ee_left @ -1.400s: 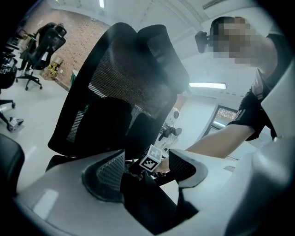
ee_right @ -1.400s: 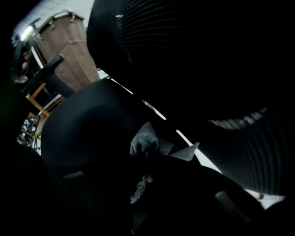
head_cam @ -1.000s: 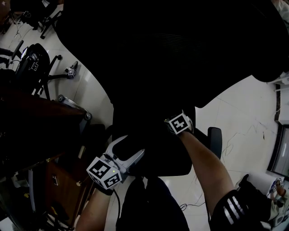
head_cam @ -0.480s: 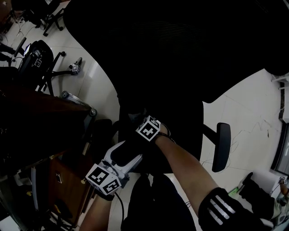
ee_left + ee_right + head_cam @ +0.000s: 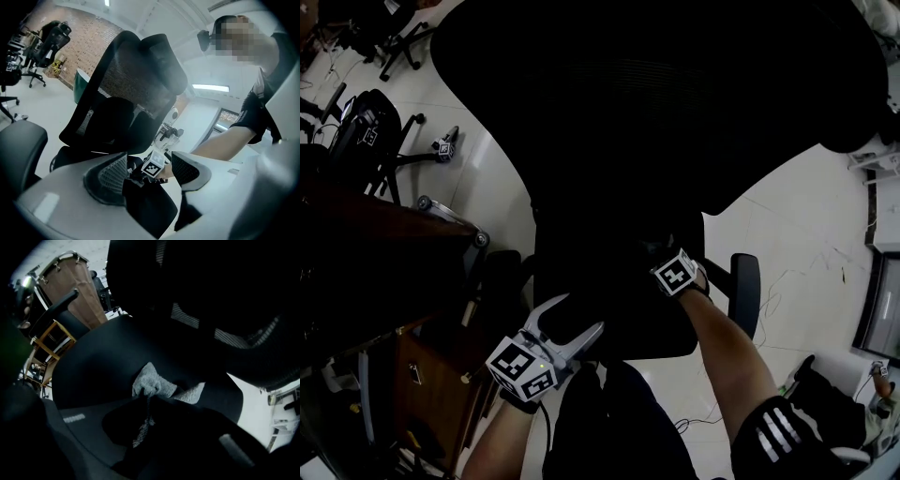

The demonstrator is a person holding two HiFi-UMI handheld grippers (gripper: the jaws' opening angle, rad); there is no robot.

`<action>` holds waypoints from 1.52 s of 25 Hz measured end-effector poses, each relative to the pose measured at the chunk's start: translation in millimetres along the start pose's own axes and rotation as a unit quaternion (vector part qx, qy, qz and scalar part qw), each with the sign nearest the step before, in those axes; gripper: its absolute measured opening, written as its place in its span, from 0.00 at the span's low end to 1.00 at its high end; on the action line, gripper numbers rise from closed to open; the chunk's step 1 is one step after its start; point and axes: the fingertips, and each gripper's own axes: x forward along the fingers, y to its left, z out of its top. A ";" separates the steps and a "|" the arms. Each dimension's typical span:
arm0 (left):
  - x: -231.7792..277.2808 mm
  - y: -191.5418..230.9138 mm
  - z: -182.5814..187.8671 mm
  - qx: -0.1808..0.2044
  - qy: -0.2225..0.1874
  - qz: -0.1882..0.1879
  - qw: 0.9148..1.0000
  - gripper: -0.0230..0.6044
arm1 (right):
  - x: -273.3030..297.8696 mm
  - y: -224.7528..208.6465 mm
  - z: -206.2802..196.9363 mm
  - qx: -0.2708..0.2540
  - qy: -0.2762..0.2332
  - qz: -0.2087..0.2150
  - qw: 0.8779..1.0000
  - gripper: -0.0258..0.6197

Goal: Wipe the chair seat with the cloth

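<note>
The black office chair fills the head view, its mesh backrest [image 5: 675, 103] above the dark seat [image 5: 609, 314]. My right gripper [image 5: 144, 401] is shut on a grey cloth [image 5: 154, 383], which lies bunched on the seat [image 5: 98, 362]. In the head view only the right gripper's marker cube [image 5: 677, 274] shows, over the seat's right part; the cloth is lost in the dark there. My left gripper [image 5: 575, 316] is open at the seat's front left edge, holding nothing. Between its pads [image 5: 105, 176] I see the seat edge and the right gripper's cube [image 5: 154, 164].
A brown wooden desk [image 5: 384, 253] stands close on the left. The chair's right armrest [image 5: 745, 292] sticks out over the white floor [image 5: 806, 225]. Other black chairs [image 5: 366, 122] and a small device [image 5: 445, 147] are at the far left, with cables on the floor.
My right gripper swept left across the seat with the cloth, then came back to the right side. The left gripper stayed at the front edge, open.
</note>
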 end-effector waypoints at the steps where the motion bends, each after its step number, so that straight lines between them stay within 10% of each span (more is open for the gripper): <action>1: 1.2 -1.3 -1.0 0.000 0.001 -0.002 1.000 0.55 | -3.8 -8.3 -8.5 0.010 0.005 -0.005 1.000 0.10; 7: -4.8 -3.6 -10.2 0.000 0.002 -0.006 1.000 0.55 | -16.6 5.1 12.4 0.014 -0.036 0.015 0.999 0.10; 12: -30.7 4.3 -16.5 0.001 0.008 0.015 1.000 0.55 | -25.1 106.7 95.9 -0.015 -0.129 0.109 0.986 0.10; 21: -62.4 13.5 -34.2 -0.009 0.014 0.046 0.999 0.55 | 20.8 244.8 120.4 -0.121 -0.094 0.173 0.973 0.10; 38: -37.4 -35.4 -65.2 -0.013 0.040 -0.016 0.999 0.55 | -19.7 59.8 -93.4 -0.006 0.032 0.036 0.999 0.10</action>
